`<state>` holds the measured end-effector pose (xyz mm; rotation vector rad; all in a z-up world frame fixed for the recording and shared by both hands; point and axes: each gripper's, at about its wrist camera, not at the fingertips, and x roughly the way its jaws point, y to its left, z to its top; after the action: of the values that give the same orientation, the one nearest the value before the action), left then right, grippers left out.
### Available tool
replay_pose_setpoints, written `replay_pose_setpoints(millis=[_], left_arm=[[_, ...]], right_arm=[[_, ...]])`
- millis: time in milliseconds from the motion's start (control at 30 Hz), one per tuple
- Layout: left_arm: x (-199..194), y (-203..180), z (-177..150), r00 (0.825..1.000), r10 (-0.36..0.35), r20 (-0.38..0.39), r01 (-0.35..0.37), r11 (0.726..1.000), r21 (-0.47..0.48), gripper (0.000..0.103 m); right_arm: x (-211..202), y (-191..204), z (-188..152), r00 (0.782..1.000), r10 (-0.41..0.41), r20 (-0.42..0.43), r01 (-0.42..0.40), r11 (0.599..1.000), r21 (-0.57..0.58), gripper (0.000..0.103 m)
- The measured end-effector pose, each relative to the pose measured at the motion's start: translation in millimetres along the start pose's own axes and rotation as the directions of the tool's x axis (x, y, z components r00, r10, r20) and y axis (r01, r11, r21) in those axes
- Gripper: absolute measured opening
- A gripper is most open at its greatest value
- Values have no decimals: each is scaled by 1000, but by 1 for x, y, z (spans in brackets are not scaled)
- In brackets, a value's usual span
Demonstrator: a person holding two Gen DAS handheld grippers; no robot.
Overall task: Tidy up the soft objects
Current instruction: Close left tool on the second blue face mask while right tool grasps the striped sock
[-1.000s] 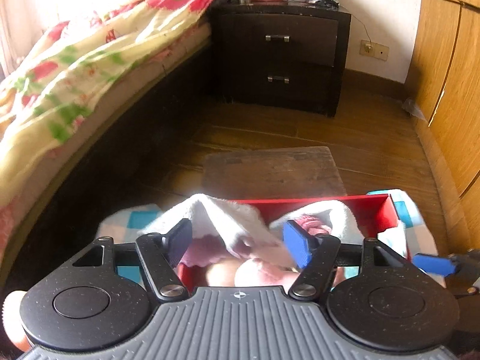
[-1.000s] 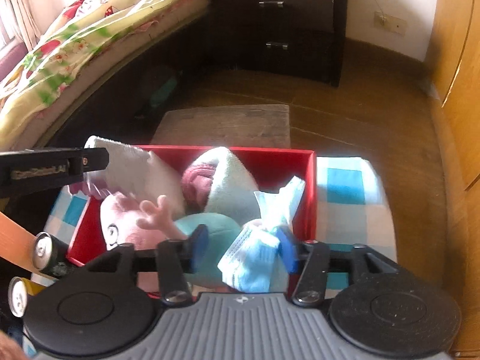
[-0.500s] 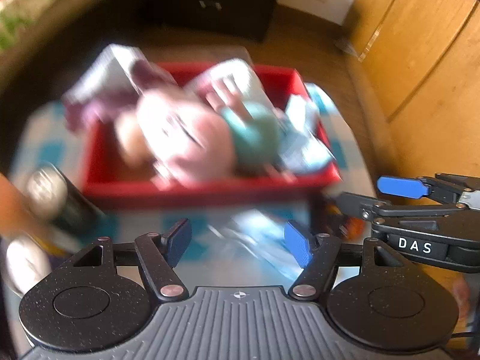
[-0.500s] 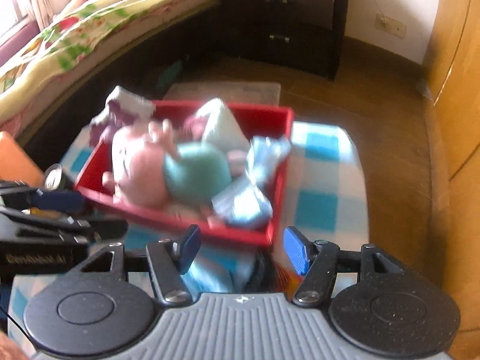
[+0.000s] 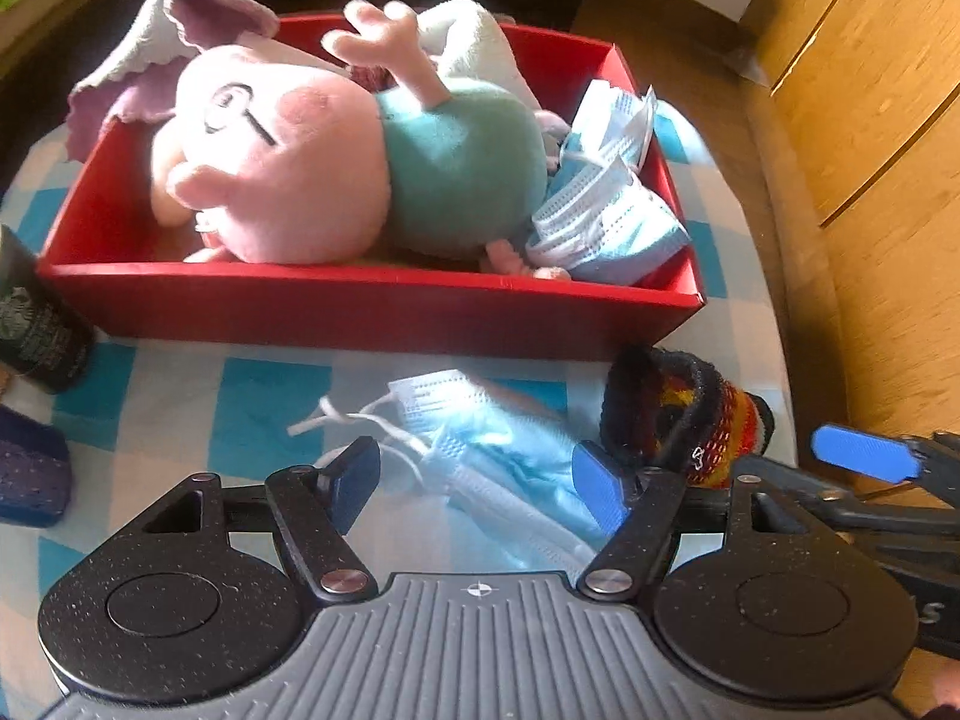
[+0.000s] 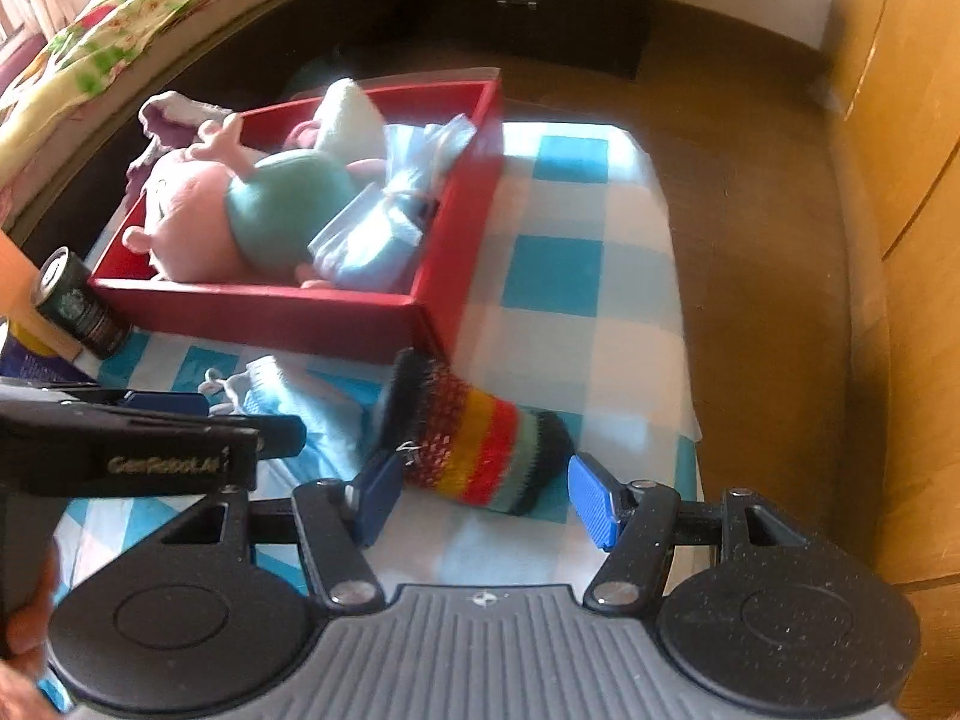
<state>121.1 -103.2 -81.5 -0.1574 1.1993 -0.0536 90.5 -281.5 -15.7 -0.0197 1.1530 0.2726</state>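
Both grippers have pulled back from over the red box and dropped toward the checked cloth in front of it, so the box that filled the near view a second ago now sits farther off; bed (image 6: 120, 30) with a floral cover runs along the far left, wooden floor (image 6: 750, 240) lies to the right; cloth (image 6: 570, 276), blue and white checks, carries everything else; box (image 5: 360, 306) stands on it, holding a pink plush (image 5: 288, 168) in a teal top, a white towel (image 5: 474, 42) behind it, and a bundle of blue masks (image 5: 606, 210) at the box's right end; a purple-edged cloth (image 5: 180, 18) hangs over the far left corner; a dark can (image 6: 81, 300) stands just beside the box's left end; a striped knit sock (image 6: 480, 456) lies on the cloth in front of the box's near right corner; a loose mask (image 5: 480, 450) lies flat just left of it, ear loops spread; left gripper (image 5: 474, 480) hangs over that mask, jaws apart and not pressing it; right gripper (image 6: 480, 498) has jaws apart on either side of the sock, pads not pressing it
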Motion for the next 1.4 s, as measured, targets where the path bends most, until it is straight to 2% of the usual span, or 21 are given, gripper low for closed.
replay_pose_setpoints(millis=[267, 300, 333, 400, 500, 700, 867, 1167, 1400], left_arm=[[23, -4, -8, 1000, 0, -15, -1, 998, -63, 63], [24, -4, -8, 1000, 7, -11, -7, 998, -55, 58], [23, -5, -9, 1000, 18, -1, -18, 999, -36, 42], [21, -3, -9, 1000, 23, -7, -23, 1000, -6, 35], [15, 8, -9, 1000, 14, -20, -14, 1000, -6, 29], [-1, 30, -19, 999, 19, -34, -18, 999, 34, 25], [-14, 52, -32, 999, 22, -41, -21, 999, 45, 23], [-24, 60, -37, 998, 4, -58, -1, 998, 57, 24], [-10, 47, -31, 998, 1, -70, 4, 998, 69, 25]], right_arm=[[2, -12, -3, 1000, 9, -5, -9, 999, 31, 40], [3, -12, -3, 1000, 10, -4, -9, 1000, 30, 40], [3, -11, -3, 1000, 10, -2, -10, 1000, 28, 40], [2, -10, -3, 1000, 12, 9, -12, 1000, 16, 39], [3, -7, -2, 1000, 9, 17, -9, 1000, -1, 39], [13, 7, -2, 1000, 11, -14, -12, 1000, -27, 36], [20, 12, 3, 998, 57, -25, -58, 998, -3, 36], [50, 27, 12, 998, -5, -58, 2, 999, -40, 36], [55, 28, 9, 997, -49, -66, 46, 998, -48, 37]])
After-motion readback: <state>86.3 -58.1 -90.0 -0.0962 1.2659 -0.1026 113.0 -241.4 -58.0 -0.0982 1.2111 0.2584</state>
